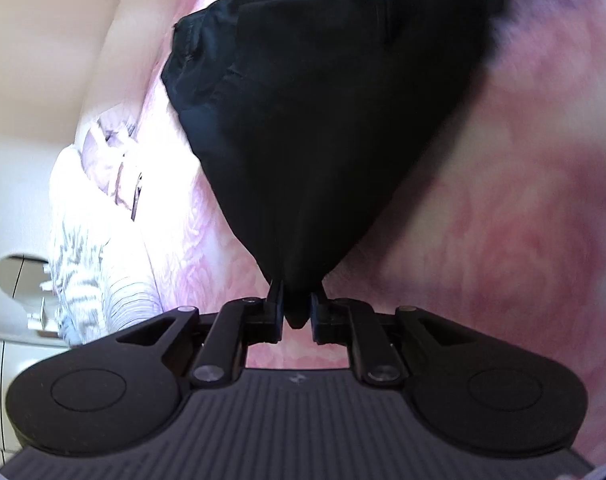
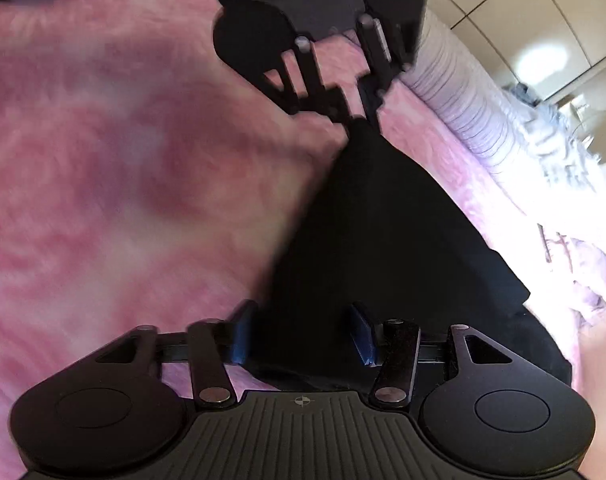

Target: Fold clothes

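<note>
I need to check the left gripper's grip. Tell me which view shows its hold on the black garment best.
The left wrist view: the left gripper is close and sharp, shut on a bunched corner of the black garment. The right wrist view shows the same gripper small, far and motion-blurred, pinching the cloth's tip above the pink bedspread.

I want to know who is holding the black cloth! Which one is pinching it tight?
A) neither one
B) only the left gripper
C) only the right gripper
B: the left gripper has its fingers squeezed on a bunched tip of the black cloth, while the right gripper has its blue fingers spread wide, with the cloth lying between them, not pinched.
</note>
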Available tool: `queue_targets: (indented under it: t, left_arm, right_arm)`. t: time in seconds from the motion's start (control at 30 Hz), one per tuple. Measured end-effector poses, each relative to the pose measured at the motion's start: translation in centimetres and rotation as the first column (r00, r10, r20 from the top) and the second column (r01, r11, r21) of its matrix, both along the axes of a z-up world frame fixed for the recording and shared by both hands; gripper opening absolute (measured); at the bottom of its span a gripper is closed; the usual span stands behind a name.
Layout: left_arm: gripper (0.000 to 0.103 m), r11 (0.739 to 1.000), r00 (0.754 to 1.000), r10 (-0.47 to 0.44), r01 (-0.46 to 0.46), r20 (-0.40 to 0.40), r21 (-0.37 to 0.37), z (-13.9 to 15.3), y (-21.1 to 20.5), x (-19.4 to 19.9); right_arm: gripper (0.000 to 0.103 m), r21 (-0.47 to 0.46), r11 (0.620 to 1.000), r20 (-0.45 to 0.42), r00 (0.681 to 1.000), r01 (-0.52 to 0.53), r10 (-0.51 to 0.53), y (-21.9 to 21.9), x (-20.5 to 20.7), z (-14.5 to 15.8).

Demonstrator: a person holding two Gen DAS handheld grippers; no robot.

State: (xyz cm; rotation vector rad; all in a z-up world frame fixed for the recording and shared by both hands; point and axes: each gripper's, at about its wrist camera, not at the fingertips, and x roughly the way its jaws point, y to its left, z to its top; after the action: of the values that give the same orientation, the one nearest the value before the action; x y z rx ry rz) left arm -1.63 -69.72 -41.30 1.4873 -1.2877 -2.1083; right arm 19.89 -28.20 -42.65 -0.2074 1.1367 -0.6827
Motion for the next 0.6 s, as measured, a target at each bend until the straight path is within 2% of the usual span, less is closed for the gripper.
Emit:
queue_targets:
  t: [0.03, 0.07, 0.13, 0.2, 0.27, 0.3, 0.37, 0.4, 0.43, 0.5, 0.53, 0.6]
  left_arm:
    - [0.012, 1.000, 1.000, -0.013, 0.013, 0.011, 0.001, -0.5, 0.0, 0.3]
    - [0.012, 1.000, 0.999, -0.027, 0.027, 0.021, 0.002, -1.1, -0.1, 0.6]
    - [0.012, 1.000, 1.000, -0.018, 0.018, 0.016, 0.001, -1.8, -0.4, 0.7]
    - [0.000, 0.987, 0.987, 0.158, -0.158, 0.036, 0.005, -2.2, -2.2, 0.8]
    - [0.000, 0.957, 0.957, 0.289, -0.289, 0.000, -0.015, -1.7, -4.3, 2.7]
    - [0.000, 0.950, 0.951, 0.310, -0.311, -0.013, -0.030, -1.1, -4.6, 3.5]
    - [0.005, 0.961, 0.963, 0.267, -0.269, -0.044, -0.068, 0.0, -3.7, 4.3]
    - [0.012, 0.975, 0.977, 0.207, -0.211, -0.052, -0.069, 0.4, -2.5, 4.3]
    - [0.034, 0.987, 0.989, 0.139, -0.142, -0.045, -0.080, 0.4, -1.2, 4.1]
    - [0.055, 0.995, 0.999, 0.003, -0.006, -0.037, -0.096, 0.2, 1.5, 3.6]
    - [0.056, 0.992, 0.997, -0.059, 0.054, -0.047, -0.116, -0.1, 2.9, 3.1]
    - [0.057, 0.985, 0.991, -0.119, 0.111, -0.054, -0.133, -0.9, 4.5, 1.7]
  right_arm:
    - [0.019, 0.015, 1.000, 0.025, 1.000, 0.006, -0.007, -0.4, -0.9, 0.3]
    - [0.014, 0.032, 0.999, 0.050, 0.999, 0.012, -0.014, -0.8, -1.9, 0.6]
    - [0.008, 0.092, 0.996, 0.095, 0.995, 0.015, -0.024, -1.8, -3.1, 1.9]
    - [0.007, 0.138, 0.990, 0.127, 0.991, 0.013, -0.031, -2.5, -4.0, 3.2]
    - [0.007, 0.155, 0.988, 0.127, 0.991, 0.011, -0.032, -2.2, -4.8, 3.9]
    - [0.007, 0.163, 0.986, 0.128, 0.991, 0.015, -0.037, -1.9, -5.3, 4.2]
    - [0.007, 0.183, 0.983, 0.137, 0.989, 0.027, -0.053, -1.7, -5.9, 4.7]
    - [0.007, 0.193, 0.980, 0.145, 0.987, 0.035, -0.064, -1.7, -6.0, 4.9]
    - [0.007, 0.202, 0.979, 0.156, 0.985, 0.040, -0.072, -1.7, -5.8, 5.3]
    - [0.007, 0.218, 0.975, 0.177, 0.980, 0.047, -0.087, -1.8, -5.6, 5.9]
    - [0.007, 0.223, 0.974, 0.182, 0.979, 0.049, -0.091, -1.9, -5.6, 6.1]
    - [0.007, 0.233, 0.971, 0.191, 0.977, 0.051, -0.097, -2.1, -5.8, 6.7]
